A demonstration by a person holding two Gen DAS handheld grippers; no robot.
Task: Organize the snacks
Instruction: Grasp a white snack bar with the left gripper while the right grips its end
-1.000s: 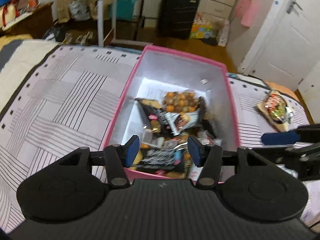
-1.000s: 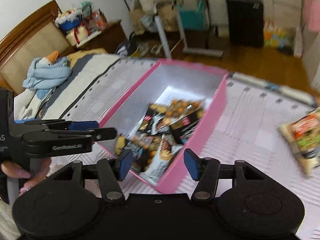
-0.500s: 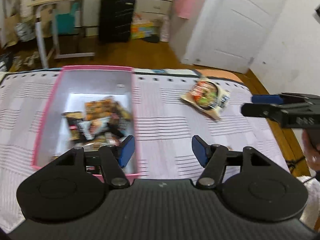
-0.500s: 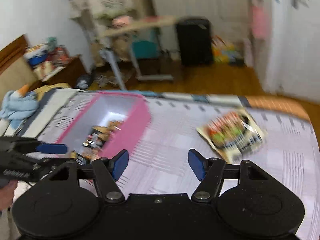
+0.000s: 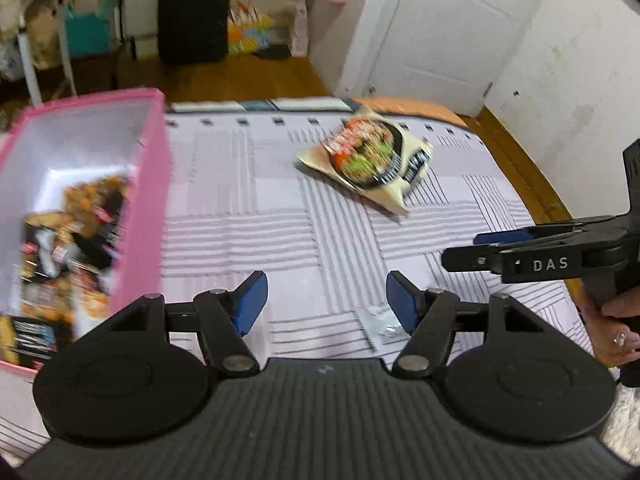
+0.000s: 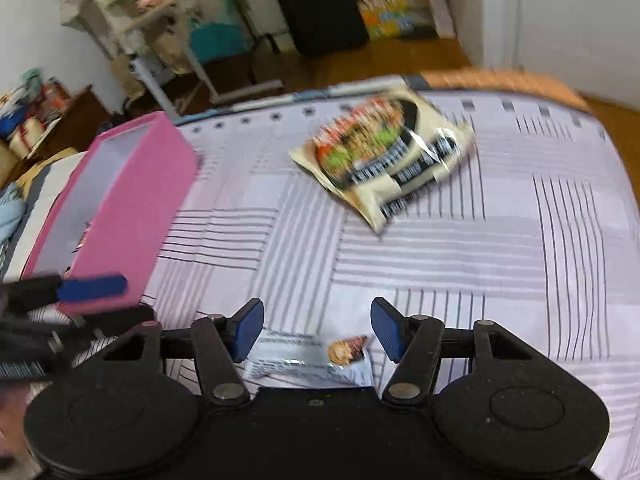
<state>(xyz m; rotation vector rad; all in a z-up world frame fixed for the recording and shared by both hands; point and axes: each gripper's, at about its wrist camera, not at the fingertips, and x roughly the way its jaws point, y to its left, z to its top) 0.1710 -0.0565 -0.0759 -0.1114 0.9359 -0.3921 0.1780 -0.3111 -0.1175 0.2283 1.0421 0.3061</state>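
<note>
Outside: two packets (image 6: 384, 156) (image 6: 310, 356)

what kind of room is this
Most likely a bedroom in a home. The work surface is a bed with a striped sheet, there is a white door and a black suitcase on a wooden floor, and a cluttered desk against the wall.

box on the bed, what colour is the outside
Pink outside, white inside; the box shows its outer wall best in the right wrist view.
</note>
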